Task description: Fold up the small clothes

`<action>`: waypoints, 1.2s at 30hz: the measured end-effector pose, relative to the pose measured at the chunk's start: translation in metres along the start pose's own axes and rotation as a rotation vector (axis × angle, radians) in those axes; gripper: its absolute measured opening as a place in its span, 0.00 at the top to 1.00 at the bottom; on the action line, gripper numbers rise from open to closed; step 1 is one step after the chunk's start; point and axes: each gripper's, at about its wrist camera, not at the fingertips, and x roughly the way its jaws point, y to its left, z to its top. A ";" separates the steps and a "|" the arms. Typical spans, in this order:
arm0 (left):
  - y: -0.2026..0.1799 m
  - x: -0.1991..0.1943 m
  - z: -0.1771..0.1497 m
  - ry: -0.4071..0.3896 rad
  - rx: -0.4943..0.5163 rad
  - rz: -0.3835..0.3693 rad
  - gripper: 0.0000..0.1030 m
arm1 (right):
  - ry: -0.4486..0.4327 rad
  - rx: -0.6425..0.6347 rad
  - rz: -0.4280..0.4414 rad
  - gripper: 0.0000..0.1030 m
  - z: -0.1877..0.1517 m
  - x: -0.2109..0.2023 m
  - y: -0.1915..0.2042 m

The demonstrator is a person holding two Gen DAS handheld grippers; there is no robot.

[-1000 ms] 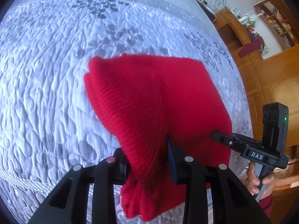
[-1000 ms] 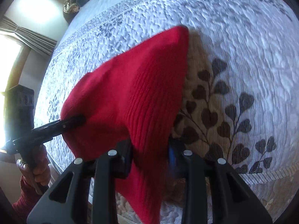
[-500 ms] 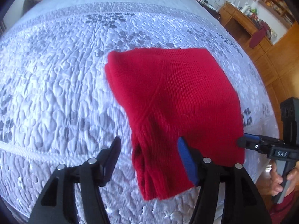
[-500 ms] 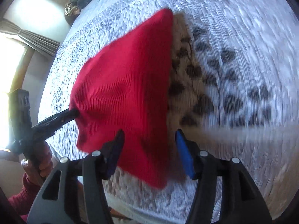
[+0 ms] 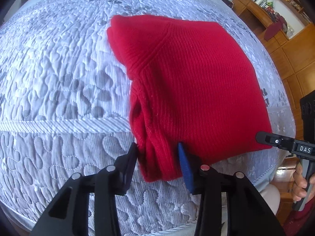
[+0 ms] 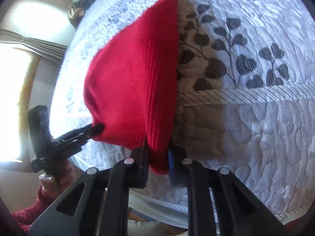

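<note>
A red knit sweater [image 5: 193, 90], already folded into a thick bundle, lies near the front edge of a bed covered with a pale quilted bedspread [image 5: 59, 90]. Both handheld grippers are at its near corners. The left gripper [image 5: 159, 163] has its fingers [image 5: 186, 167] on either side of the bunched corner where several layers stack up; they have just been closing, and the pads appear to press the knit. The right gripper [image 6: 156, 161] has likewise just been closing and now pinches the opposite near corner tightly, its fingers [image 6: 142, 157] close together on the cloth.

The risks, judging from this arrangement: the left corner is bulky and layered, so the fingers may catch only the outer layers, letting the inner ones slide out and the fold unravel once the cloth is lifted. The right grip looks shallow, near the hem, and could slip off under the weight of the knit. If one side rises ahead of the other, the bundle would likely skew and the edges fall out of line. The sweater also sits close to the mattress edge, so a pull toward the person, whose hand [image 5: 300, 181] shows at lower right, might drag it off the bed. Stretchy ribbing may sag between the two grippers.
</note>
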 end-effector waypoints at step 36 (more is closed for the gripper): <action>-0.019 -0.099 -0.045 -0.150 -0.021 0.286 0.25 | -0.176 -0.042 -0.357 0.19 -0.078 -0.035 0.094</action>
